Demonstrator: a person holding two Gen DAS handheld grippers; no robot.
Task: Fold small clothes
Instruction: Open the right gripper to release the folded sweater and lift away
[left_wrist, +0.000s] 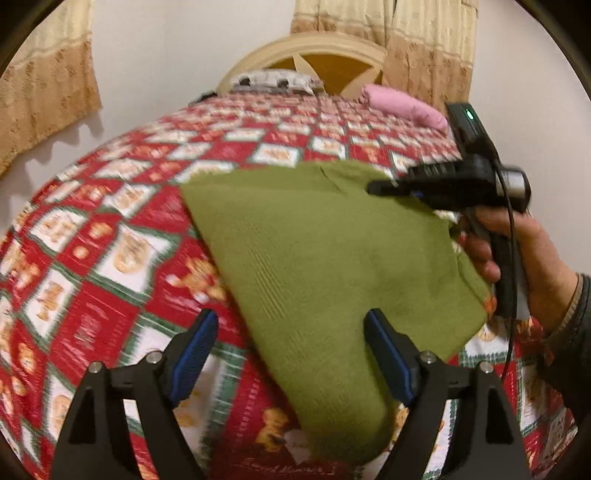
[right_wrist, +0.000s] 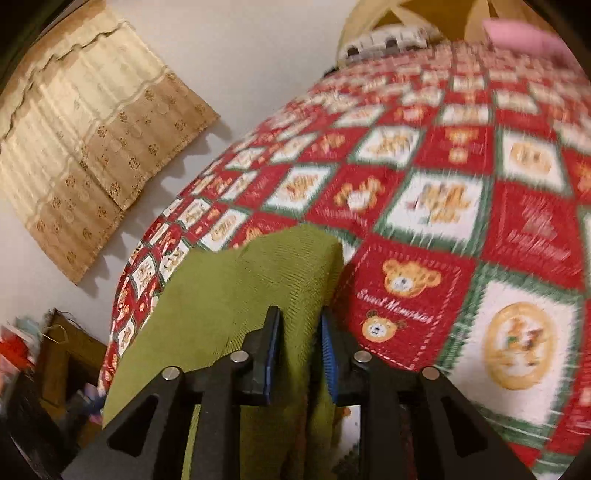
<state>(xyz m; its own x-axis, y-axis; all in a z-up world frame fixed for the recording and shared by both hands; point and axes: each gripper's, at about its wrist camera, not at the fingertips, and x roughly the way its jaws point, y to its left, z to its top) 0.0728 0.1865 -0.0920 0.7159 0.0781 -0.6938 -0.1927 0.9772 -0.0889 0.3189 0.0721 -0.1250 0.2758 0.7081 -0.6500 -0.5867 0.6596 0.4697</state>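
Green cloth (left_wrist: 314, 266) lies folded on bed (left_wrist: 96, 258), over red-and-white teddy-bear quilt. Left gripper (left_wrist: 288, 354) spread wide, pads clear of cloth; cloth edge lies between fingers, not pinched. Right gripper (right_wrist: 299, 350) narrow, cloth fold between blue pads; whether pads press it, cannot tell. Hand (left_wrist: 524, 254) holds right gripper at cloth's right edge. Pink pillow (left_wrist: 402, 105) by headboard (left_wrist: 306, 48), well apart.
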